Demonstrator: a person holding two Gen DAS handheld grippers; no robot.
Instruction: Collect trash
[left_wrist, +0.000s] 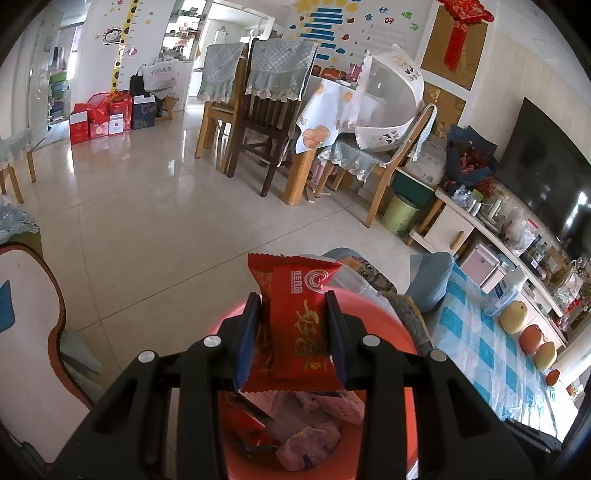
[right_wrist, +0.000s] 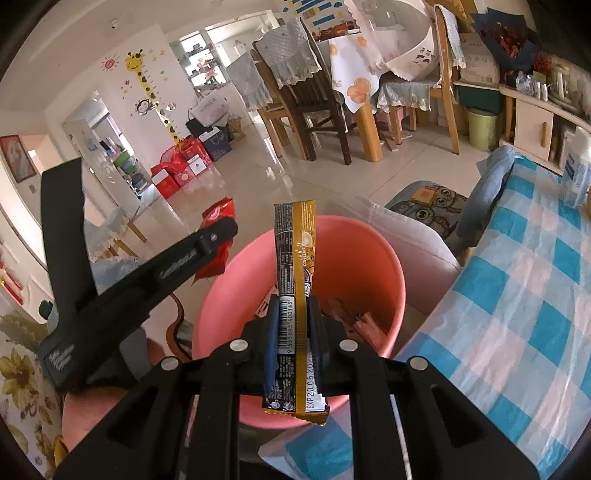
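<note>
- Left gripper (left_wrist: 291, 328): clamped on a red snack wrapper (left_wrist: 295, 317), held upright between the blue pads; the wrapper projects toward 12 o'clock above the fingertips.
- Right gripper (right_wrist: 291, 325): clamped on a gold-and-black coffee stick sachet (right_wrist: 293, 291), which stands upright and extends toward 12 o'clock.
- Pink bin (right_wrist: 384, 258): directly below both grippers; it contains paper and wrapper scraps (left_wrist: 306, 428).
- In the right wrist view, the left gripper body sits at 9 o'clock, beside the bin rim.
- Surface: a table with a blue-and-white checked cloth (right_wrist: 517, 295) lies at 3 o'clock; fruit (left_wrist: 532, 338) rests on it.
- Room: glossy tiled floor (left_wrist: 147, 206), dining chairs (left_wrist: 269, 122) at 12 o'clock, a green bin (left_wrist: 400, 214) near the TV cabinet (left_wrist: 454, 225).
</note>
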